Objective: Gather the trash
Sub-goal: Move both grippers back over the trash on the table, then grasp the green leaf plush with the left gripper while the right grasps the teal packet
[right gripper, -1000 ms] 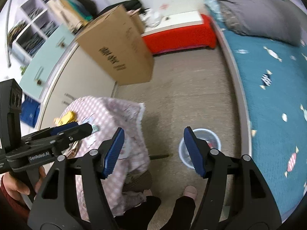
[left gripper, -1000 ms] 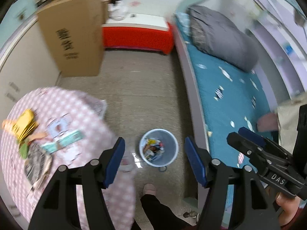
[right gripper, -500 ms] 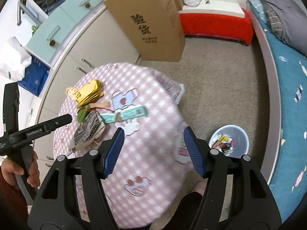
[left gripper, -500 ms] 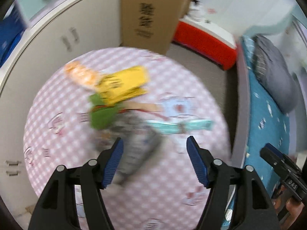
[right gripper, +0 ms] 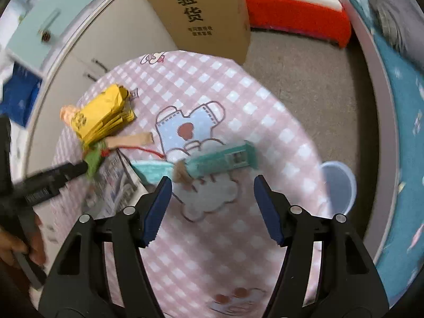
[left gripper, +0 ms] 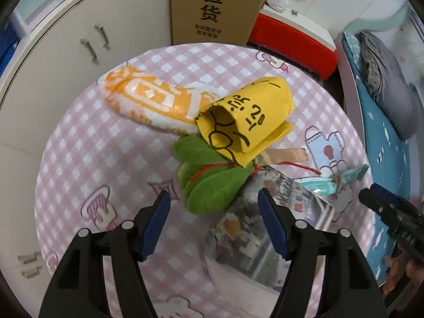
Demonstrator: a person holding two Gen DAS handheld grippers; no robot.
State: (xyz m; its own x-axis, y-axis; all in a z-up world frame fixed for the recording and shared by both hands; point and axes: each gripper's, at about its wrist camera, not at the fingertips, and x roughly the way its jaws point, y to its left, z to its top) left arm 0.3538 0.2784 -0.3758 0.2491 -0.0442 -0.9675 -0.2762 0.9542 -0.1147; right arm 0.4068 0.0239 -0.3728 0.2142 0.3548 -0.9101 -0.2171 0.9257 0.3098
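Trash lies in a loose cluster on a round table under a pink checked cloth, and both grippers hang over it with their jaws apart and nothing between them.

In the left wrist view, the left gripper points down at the heap; its blue pads stand wide, clear of everything. Just past the tips, at 12 o'clock, sits a green leafy bundle tied with red string. A folded yellow packet with black writing overlaps its far edge, and an orange-and-white wrapper lies at 10 o'clock, its end tucked beneath the yellow one. A printed paper spreads at 3 o'clock, partly under the right-hand finger (blurred, so its print is unreadable). Beyond it, a teal wrapper.

In the right wrist view, the right gripper is likewise open. The teal wrapper lies just ahead at 12 o'clock, not touched by either pad. At 3 o'clock, off the table's edge, the rim of a pale bin shows on the floor. The left gripper reaches in at 9 o'clock, a hand on its handle.

Behind the table stand a cardboard box, white cupboards, and a bed with a teal cover.
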